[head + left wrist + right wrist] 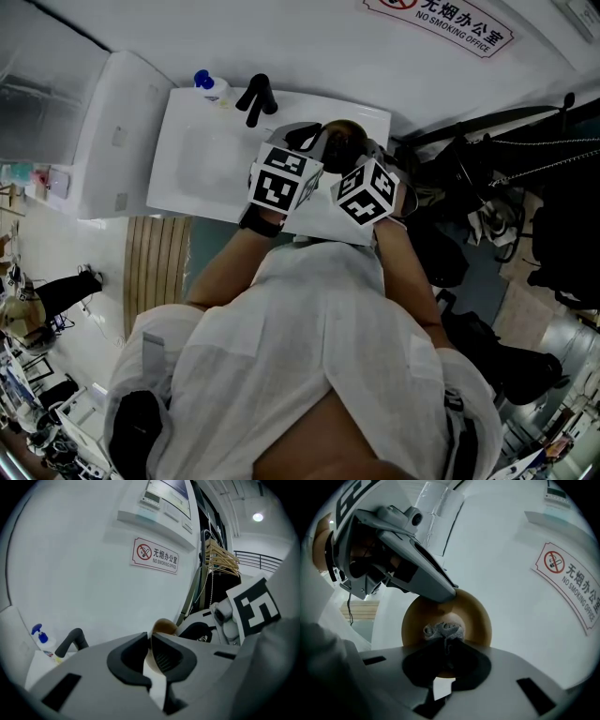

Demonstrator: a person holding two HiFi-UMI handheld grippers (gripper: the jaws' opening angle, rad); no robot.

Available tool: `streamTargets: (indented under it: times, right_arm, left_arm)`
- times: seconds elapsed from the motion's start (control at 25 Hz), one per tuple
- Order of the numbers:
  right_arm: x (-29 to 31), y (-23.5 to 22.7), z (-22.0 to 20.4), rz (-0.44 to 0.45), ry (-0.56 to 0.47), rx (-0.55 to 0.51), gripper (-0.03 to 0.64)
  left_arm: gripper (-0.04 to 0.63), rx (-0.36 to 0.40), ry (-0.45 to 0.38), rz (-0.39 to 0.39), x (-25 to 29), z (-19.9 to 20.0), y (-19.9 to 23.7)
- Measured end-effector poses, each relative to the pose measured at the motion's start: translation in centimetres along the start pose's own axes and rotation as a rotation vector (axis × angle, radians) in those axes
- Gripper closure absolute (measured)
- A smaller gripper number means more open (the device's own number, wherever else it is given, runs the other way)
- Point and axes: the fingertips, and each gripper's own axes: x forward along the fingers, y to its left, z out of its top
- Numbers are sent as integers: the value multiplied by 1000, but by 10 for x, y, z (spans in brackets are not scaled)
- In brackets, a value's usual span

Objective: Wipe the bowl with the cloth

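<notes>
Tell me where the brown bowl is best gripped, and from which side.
Grip the bowl at its rim, edge-on, one jaw inside, one outside, as the left gripper does. The wall is thin there, and the open face is left free for the cloth.

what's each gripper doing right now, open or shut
The left gripper is closed on the rim of the bowl.
The right gripper is closed on the cloth, with the cloth inside the bowl.
</notes>
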Motion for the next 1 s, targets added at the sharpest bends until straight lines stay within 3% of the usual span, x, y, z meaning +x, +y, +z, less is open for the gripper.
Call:
streamTargets:
  times: [0.52,1.0]
  right_arm:
    - [-2,-13,12,-100,-49,-16,577]
    - [1,11,24,61,-89,-25,577]
  left_arm:
    - [549,-51,-5,-80,-1,1,-21]
    - [548,-89,-11,-81,2,2,-16]
